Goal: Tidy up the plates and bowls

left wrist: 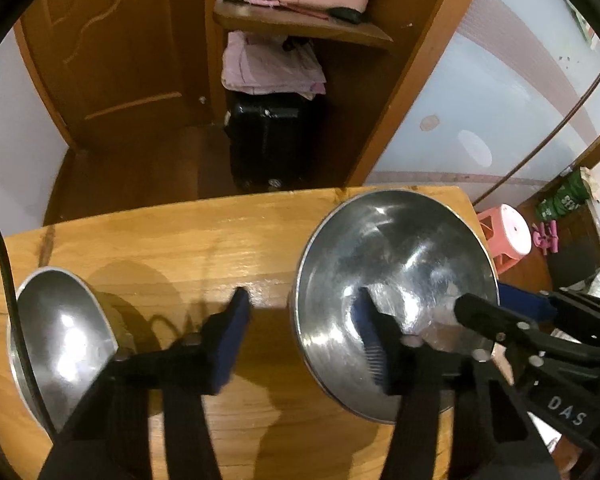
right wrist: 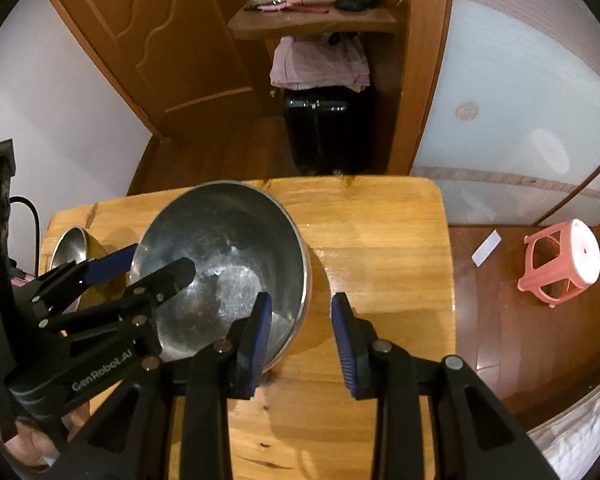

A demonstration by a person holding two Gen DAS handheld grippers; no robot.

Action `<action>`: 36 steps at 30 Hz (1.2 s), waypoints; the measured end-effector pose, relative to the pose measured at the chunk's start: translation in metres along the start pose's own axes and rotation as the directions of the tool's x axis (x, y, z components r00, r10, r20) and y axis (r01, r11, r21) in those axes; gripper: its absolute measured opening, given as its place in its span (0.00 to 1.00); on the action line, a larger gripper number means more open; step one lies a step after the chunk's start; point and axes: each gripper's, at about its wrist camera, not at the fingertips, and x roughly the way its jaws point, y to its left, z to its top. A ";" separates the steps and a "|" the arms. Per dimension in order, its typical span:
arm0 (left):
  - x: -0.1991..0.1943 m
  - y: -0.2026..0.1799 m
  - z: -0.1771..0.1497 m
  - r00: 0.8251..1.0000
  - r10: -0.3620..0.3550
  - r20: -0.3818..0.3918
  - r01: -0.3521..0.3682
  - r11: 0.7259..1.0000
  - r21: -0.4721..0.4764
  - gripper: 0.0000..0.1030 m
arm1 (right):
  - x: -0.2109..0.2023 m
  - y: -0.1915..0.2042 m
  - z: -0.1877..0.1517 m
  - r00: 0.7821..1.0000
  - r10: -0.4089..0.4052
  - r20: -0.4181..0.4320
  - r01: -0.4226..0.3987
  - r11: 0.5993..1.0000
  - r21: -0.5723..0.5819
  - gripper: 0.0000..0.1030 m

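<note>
Steeply down, left gripper (left wrist: 302,326) and right gripper (right wrist: 300,334) astride opposite rims of large bowl (left wrist: 400,248), fingers (right wrist: 256,332) spread.

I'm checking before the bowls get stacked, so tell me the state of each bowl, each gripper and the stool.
Large steel bowl: upright on the table, empty.
Small steel bowl: upright on the table, empty, untouched.
Left gripper: open, astride the large steel bowl's rim, not pressing it.
Right gripper: open, astride the opposite side of that rim.
Pink stool: upright on the floor.
</note>
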 end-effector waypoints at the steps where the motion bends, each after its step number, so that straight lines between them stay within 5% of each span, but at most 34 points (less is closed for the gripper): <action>1: 0.004 0.000 0.000 1.000 -0.018 -0.016 0.018 1.000 -0.001 0.31 | 0.002 -0.001 0.000 1.000 0.006 -0.006 -0.006 1.000 0.010 0.28; 3: 0.006 0.000 -0.001 0.999 -0.027 -0.030 0.027 1.000 0.001 0.13 | 0.003 -0.002 -0.001 1.000 0.011 -0.007 -0.011 1.000 0.016 0.18; 15: -0.037 -0.010 -0.022 0.994 -0.090 -0.059 0.090 0.996 0.006 0.10 | -0.024 0.004 -0.026 1.000 -0.004 -0.022 0.004 1.000 0.004 0.13; 36: -0.260 -0.065 -0.147 0.989 -0.142 -0.033 0.144 0.983 0.109 0.11 | -0.245 0.047 -0.168 0.991 -0.032 0.128 0.032 0.999 -0.002 0.12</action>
